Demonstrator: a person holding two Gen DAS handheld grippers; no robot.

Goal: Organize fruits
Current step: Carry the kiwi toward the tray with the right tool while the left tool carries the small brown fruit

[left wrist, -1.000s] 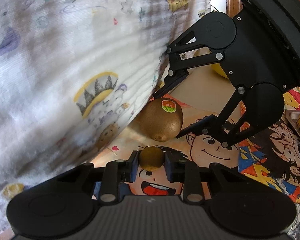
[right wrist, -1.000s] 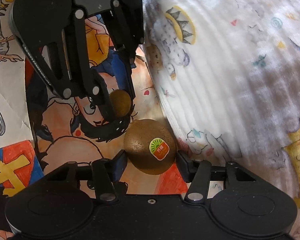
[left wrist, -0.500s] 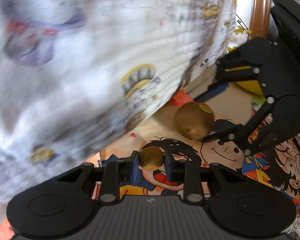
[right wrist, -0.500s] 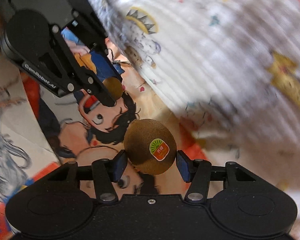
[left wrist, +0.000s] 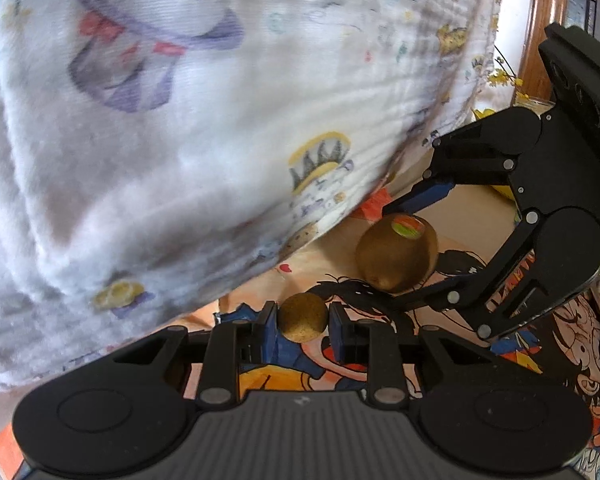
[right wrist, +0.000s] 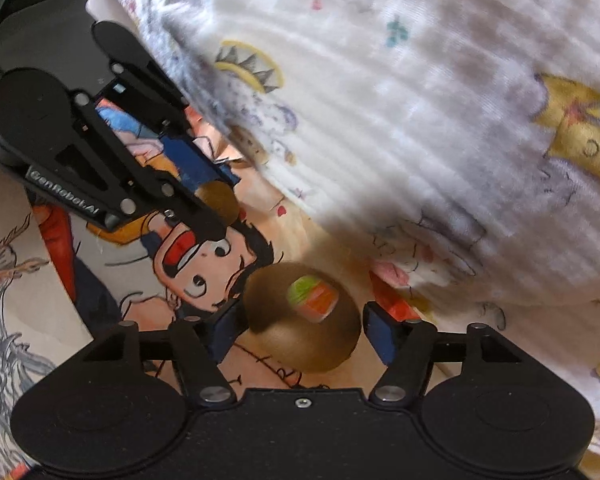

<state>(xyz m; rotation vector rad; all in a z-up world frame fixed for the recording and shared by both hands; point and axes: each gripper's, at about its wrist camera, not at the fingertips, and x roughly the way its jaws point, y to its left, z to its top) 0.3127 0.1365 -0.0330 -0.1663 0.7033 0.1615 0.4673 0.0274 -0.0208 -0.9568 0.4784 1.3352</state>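
Two grippers over the cartoon-print table point(left wrist: 572, 344). Left gripper point(left wrist: 303, 319): jaws clamped on a small round brown fruit point(left wrist: 302, 317). Right gripper point(right wrist: 300, 326): jaws opening, gap visible on the right side of the kiwi point(right wrist: 300, 318) between them; kiwi blurred, sticker up. White printed cloth point(left wrist: 180, 120) hangs just beside both fruits.

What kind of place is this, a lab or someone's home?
Probably a home: a table covered in a cartoon-printed cloth, a person's patterned white garment close by, and a kiwi being sorted.
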